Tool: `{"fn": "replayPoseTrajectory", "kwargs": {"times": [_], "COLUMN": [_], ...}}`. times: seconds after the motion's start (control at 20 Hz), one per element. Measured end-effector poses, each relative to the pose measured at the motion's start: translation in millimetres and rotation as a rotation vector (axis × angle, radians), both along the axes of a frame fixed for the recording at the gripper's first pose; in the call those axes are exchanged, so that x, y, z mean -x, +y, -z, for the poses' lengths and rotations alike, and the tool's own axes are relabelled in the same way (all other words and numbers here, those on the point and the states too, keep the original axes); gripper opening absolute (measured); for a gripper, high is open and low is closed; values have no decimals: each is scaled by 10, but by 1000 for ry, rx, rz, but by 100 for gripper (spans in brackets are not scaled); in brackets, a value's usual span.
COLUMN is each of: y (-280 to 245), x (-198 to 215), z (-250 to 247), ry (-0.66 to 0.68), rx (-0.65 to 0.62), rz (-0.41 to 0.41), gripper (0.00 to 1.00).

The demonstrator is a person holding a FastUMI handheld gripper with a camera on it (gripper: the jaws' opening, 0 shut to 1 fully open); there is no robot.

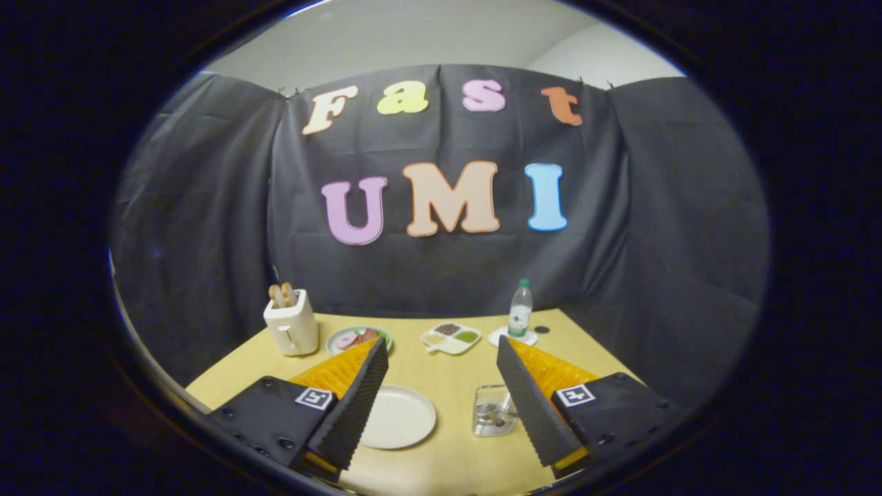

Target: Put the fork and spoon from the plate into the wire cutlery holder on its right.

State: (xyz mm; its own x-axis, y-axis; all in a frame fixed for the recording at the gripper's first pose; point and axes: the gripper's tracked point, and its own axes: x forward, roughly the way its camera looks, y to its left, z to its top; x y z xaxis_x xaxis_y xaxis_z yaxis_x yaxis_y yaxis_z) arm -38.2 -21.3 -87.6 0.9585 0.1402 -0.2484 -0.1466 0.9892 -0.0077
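My gripper (pixel 441 341) is open, fingers spread wide and nothing between them, held above the yellow table (pixel 448 386). Below and between the fingers lies a round white plate (pixel 398 417); its visible surface is bare, and the left finger covers its left rim. Right of the plate stands the wire cutlery holder (pixel 492 411), partly hidden behind the right finger. Something shiny and metallic shows inside the holder, too small to tell what it is.
Beyond the fingers, along the table's far side, stand a white toaster (pixel 292 322) with bread slices, a plate of food (pixel 358 338), a white divided dish (pixel 451 337) and a water bottle (pixel 520 310) on a coaster. The black cloth wall closes in behind.
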Motion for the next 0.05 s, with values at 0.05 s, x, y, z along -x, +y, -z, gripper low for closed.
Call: {"fn": "replayPoseTrajectory", "kwargs": {"times": [0.05], "y": [-4], "x": [-7], "z": [-40], "ry": [-18], "rx": [10], "rz": [0], "gripper": [100]}}
